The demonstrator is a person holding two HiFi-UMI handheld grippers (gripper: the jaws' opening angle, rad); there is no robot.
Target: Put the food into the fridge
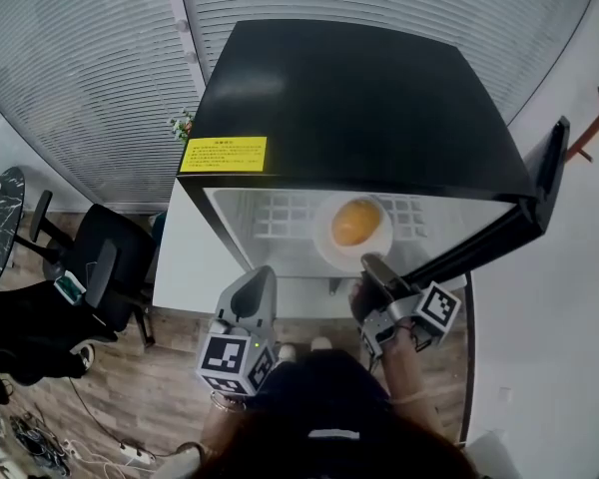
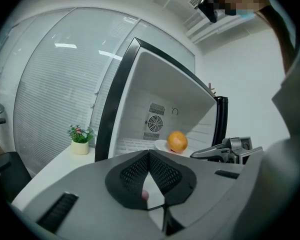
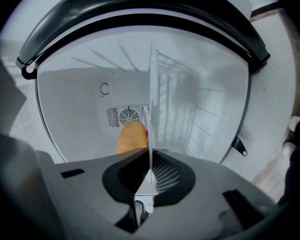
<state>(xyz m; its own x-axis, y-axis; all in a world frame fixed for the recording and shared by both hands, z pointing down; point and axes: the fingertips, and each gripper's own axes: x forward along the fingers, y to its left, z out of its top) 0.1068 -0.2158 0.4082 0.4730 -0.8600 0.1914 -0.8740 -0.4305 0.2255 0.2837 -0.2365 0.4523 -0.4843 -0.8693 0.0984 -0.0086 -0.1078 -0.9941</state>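
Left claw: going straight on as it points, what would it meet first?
Likely the fan vent at the back of the fridge; the left claw aims in just left of the orange on its plate. Depth is unclear.

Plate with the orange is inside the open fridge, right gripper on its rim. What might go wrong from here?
1. The right gripper pinches only the thin rim of the plate; any tilt could roll the loose orange off.
2. The plate seems close to the front edge of the wire shelf; released there, it might tip out.
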